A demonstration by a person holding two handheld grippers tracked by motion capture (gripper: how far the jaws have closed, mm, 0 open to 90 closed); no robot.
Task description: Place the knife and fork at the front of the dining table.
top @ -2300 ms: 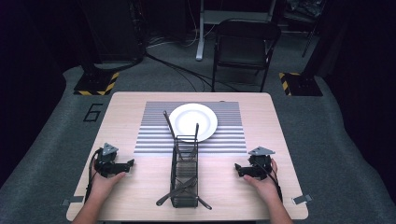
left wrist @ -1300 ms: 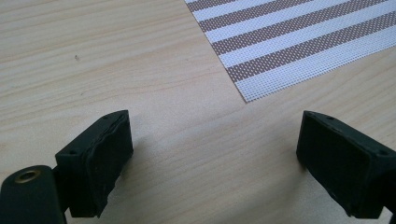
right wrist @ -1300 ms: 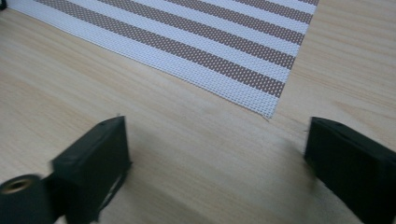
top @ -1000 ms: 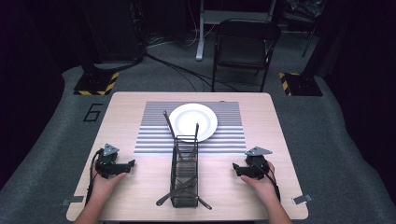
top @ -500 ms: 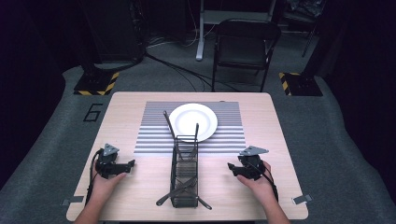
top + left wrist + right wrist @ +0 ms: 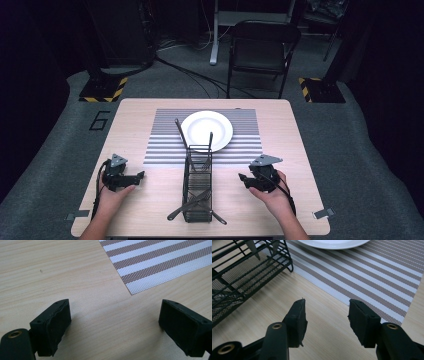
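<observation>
Since the earlier frames the right gripper has lifted off the table and shifted inward toward the wire basket, and its jaws have just been closing, with nothing between them; they stand at a middling gap, empty. By contrast, the left gripper rests at its old spot near the table's left front, jaws spread wide over bare wood.

From the high view, the whole layout is plain: the basket lies on its side at the table's front centre, between the two grippers, its long axis running from the person toward the white plate, which sits on the striped placemat. The basket's far end just overlaps the mat's near edge. Cutlery handles stick out of the near end toward the person, crossing each other, and two more utensils rise past the far end.

Looking along the right gripper's own jaws, the basket's mesh floor, its foot and two utensil tips show close up, with the plate's rim at the top. Along the left gripper, wood grain and one corner of the placemat lie ahead.
</observation>
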